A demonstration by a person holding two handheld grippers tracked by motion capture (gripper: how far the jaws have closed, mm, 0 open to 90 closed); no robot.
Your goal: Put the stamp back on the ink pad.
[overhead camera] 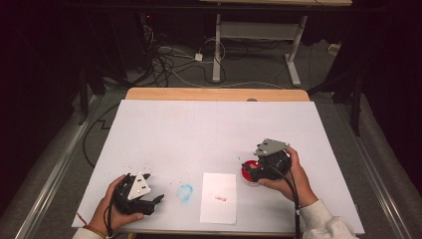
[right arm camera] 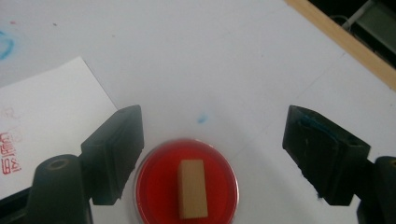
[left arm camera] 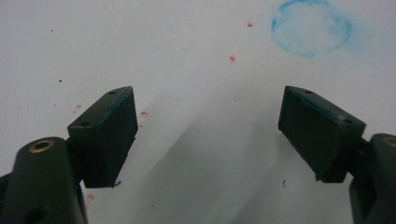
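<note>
A round red ink pad [right arm camera: 187,182] lies on the white table, and a small wooden stamp block [right arm camera: 192,187] stands on it. My right gripper [right arm camera: 212,149] hovers over them, open, its pads apart from the block. From the high view the ink pad [overhead camera: 247,174] peeks out beside the right gripper [overhead camera: 255,172]. A white paper sheet [overhead camera: 218,197] with a red stamp mark [overhead camera: 220,198] lies left of the pad. My left gripper [overhead camera: 158,199] rests near the front left, open with nothing between its fingers [left arm camera: 109,135].
A blue ring stain [overhead camera: 184,192] marks the table between the left gripper and the paper, also seen ahead of the left gripper [left arm camera: 311,27]. Small red specks [left arm camera: 232,58] dot the surface. The table's wooden far edge [overhead camera: 214,94] runs behind.
</note>
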